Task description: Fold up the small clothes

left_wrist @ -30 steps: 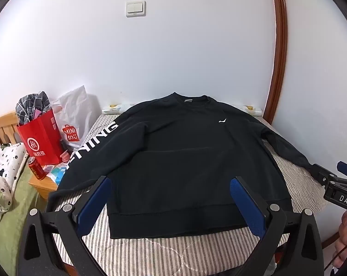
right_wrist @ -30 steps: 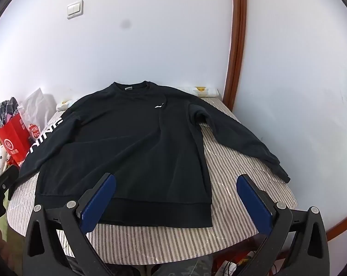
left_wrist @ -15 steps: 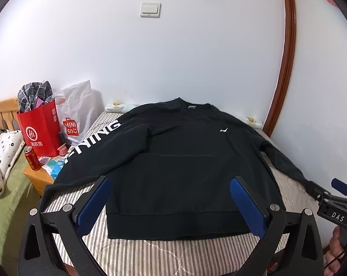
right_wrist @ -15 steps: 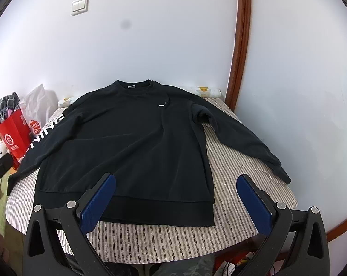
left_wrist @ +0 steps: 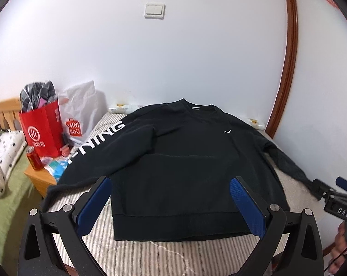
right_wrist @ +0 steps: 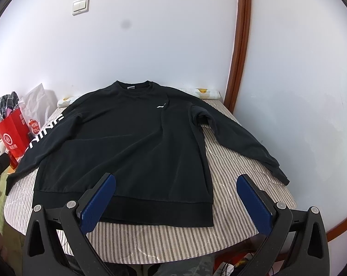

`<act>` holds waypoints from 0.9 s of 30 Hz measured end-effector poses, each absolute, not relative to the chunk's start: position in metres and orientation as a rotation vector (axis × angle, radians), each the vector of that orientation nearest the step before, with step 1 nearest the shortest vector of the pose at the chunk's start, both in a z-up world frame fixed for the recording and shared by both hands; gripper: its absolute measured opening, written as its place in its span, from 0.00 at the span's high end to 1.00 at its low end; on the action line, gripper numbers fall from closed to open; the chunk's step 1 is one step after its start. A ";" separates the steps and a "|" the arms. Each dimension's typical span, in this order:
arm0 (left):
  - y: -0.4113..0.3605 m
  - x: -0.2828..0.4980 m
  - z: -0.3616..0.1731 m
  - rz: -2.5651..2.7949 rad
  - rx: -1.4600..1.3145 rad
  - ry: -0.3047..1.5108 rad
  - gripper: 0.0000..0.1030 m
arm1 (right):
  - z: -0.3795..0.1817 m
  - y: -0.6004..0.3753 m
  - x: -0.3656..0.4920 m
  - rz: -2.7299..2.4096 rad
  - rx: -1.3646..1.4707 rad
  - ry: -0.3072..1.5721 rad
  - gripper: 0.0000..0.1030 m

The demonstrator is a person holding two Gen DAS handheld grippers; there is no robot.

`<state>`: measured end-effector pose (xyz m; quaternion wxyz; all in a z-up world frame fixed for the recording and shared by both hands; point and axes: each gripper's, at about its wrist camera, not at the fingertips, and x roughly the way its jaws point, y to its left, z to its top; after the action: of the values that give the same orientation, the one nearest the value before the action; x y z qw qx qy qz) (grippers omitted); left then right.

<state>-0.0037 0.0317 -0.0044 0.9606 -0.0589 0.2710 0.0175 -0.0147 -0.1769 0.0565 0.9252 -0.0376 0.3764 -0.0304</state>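
A single black long-sleeved cotton sweatshirt (left_wrist: 184,161) (right_wrist: 127,147) lies face up and spread flat on a grey-and-white striped mattress cover (left_wrist: 150,255) (right_wrist: 240,168), its round collar toward the white wall and its ribbed hem toward the cameras. A small white logo (left_wrist: 227,131) (right_wrist: 161,107) sits on the chest, and large white letters (left_wrist: 97,139) (right_wrist: 43,133) run down the sleeve on the left of both views. That sleeve angles out to the mattress edge; the other sleeve (right_wrist: 242,142) stretches diagonally across the stripes, its cuff close to the right edge. The body shows a few shallow creases.

The left gripper (left_wrist: 170,207) hovers above the hem with its two blue-padded fingers (left_wrist: 94,204) spread wide, holding and touching nothing. The right gripper (right_wrist: 175,203) sits above the hem's right corner, its jaws equally wide apart and empty; its tip (left_wrist: 327,191) also shows in the left wrist view beside the far cuff.

Beside the mattress stands a light wooden nightstand (left_wrist: 36,177) carrying one red paper shopping bag (left_wrist: 41,132) (right_wrist: 11,133) stuffed with dark cloth, one white plastic shopping bag (left_wrist: 81,117) (right_wrist: 35,108), and one red drink can (left_wrist: 34,159). One white double light switch (left_wrist: 154,10) (right_wrist: 80,5) is on the wall, and one brown wooden door frame (left_wrist: 286,69) (right_wrist: 240,46) runs up at the right.
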 end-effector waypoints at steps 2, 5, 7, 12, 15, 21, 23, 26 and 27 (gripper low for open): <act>0.032 -0.004 -0.005 0.038 -0.120 0.552 0.00 | 0.056 -0.177 -0.014 -0.066 -0.077 0.777 0.00; 0.035 -0.004 -0.006 0.024 -0.144 0.555 0.00 | 0.056 -0.176 -0.014 -0.064 -0.078 0.776 0.00; 0.036 -0.002 -0.008 0.026 -0.162 0.566 0.00 | 0.056 -0.176 -0.012 -0.063 -0.080 0.771 0.00; 0.035 -0.002 -0.012 0.032 -0.160 0.567 0.00 | 0.055 -0.177 -0.013 -0.066 -0.079 0.770 0.00; 0.036 -0.002 -0.012 0.025 -0.176 0.575 0.00 | 0.055 -0.177 -0.012 -0.069 -0.075 0.772 0.00; 0.039 -0.003 -0.009 0.034 -0.173 0.561 0.00 | 0.056 -0.179 -0.012 -0.075 -0.073 0.767 0.00; 0.040 -0.003 -0.009 0.033 -0.178 0.562 0.00 | 0.057 -0.179 -0.011 -0.077 -0.074 0.768 0.00; 0.040 -0.003 -0.008 0.035 -0.183 0.562 0.00 | 0.058 -0.179 -0.011 -0.075 -0.072 0.764 0.00; 0.040 -0.003 -0.008 0.034 -0.182 0.564 0.00 | 0.058 -0.178 -0.011 -0.074 -0.071 0.763 0.00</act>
<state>-0.0027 0.0402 -0.0079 0.9563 -0.0896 0.2777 0.0168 -0.0108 -0.1784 0.0580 0.9268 -0.0344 0.3722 -0.0362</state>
